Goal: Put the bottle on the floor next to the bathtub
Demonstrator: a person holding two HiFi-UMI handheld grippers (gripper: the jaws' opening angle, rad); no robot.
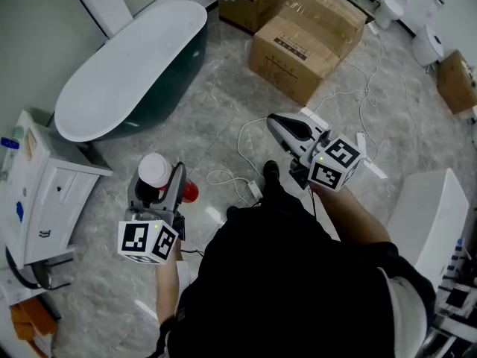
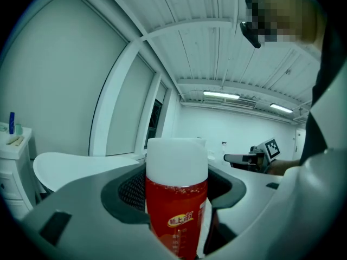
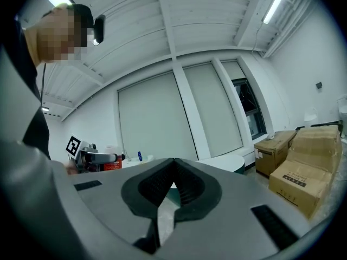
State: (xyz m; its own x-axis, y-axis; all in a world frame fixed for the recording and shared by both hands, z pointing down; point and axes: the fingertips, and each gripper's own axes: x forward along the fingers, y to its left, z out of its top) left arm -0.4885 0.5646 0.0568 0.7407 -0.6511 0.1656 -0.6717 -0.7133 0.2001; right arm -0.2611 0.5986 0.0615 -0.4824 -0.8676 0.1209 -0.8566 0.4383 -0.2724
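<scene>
Inside the left gripper point(image 1: 159, 179), the bottle point(image 2: 176, 210) stands cap-up.

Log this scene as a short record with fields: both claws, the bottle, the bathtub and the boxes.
Left claw: shut on bottle
Right claw: shut, empty
Bottle: red, white cap, held above the floor
Bathtub: ahead left, white rim, dark side
Boxes: cardboard, ahead right

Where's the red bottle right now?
The bottle sits clamped in the left gripper, lower left of the head view, above the floor near the bathtub.
</scene>
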